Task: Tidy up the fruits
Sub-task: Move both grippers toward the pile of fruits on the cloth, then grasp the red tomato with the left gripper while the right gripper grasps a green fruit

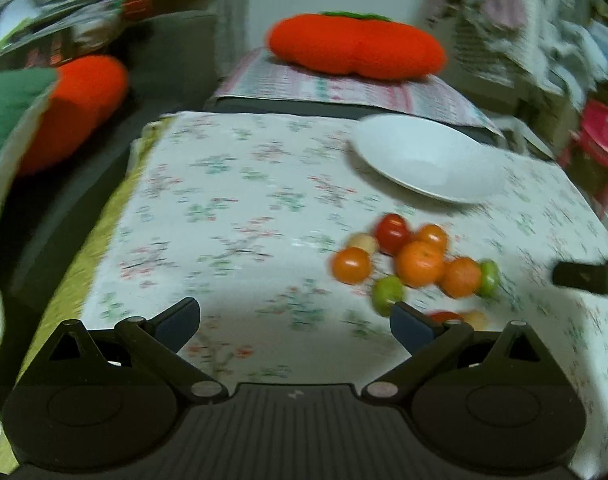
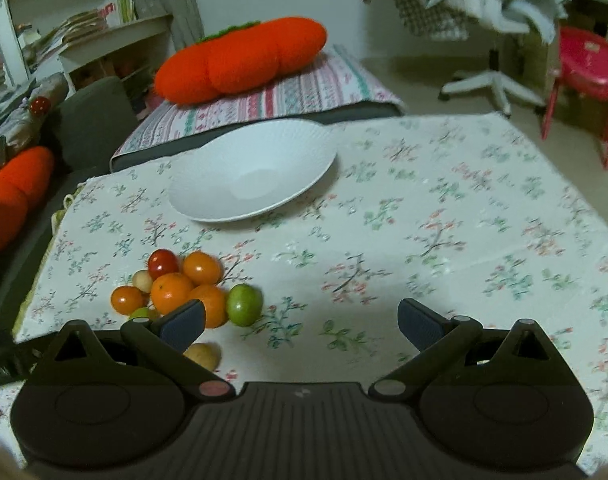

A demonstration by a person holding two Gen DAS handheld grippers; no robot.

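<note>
Orange, red and green small fruits [image 2: 183,292] are clustered lower left of the right view, below the empty white plate [image 2: 251,172] on the tabletop [image 2: 444,208]. Judged light, smooth, roll-prone, bruisable; each is best pinched gently across its middle. Left claw [image 1: 293,322] and right claw [image 2: 301,322] are spread wide, nothing held.

Two black hand-held grippers tilt downward, jaws spread wide and holding nothing: the left gripper [image 1: 295,322], its view blurred, and the right gripper [image 2: 300,326], blue-grey pads [image 2: 182,325] facing inward.
</note>
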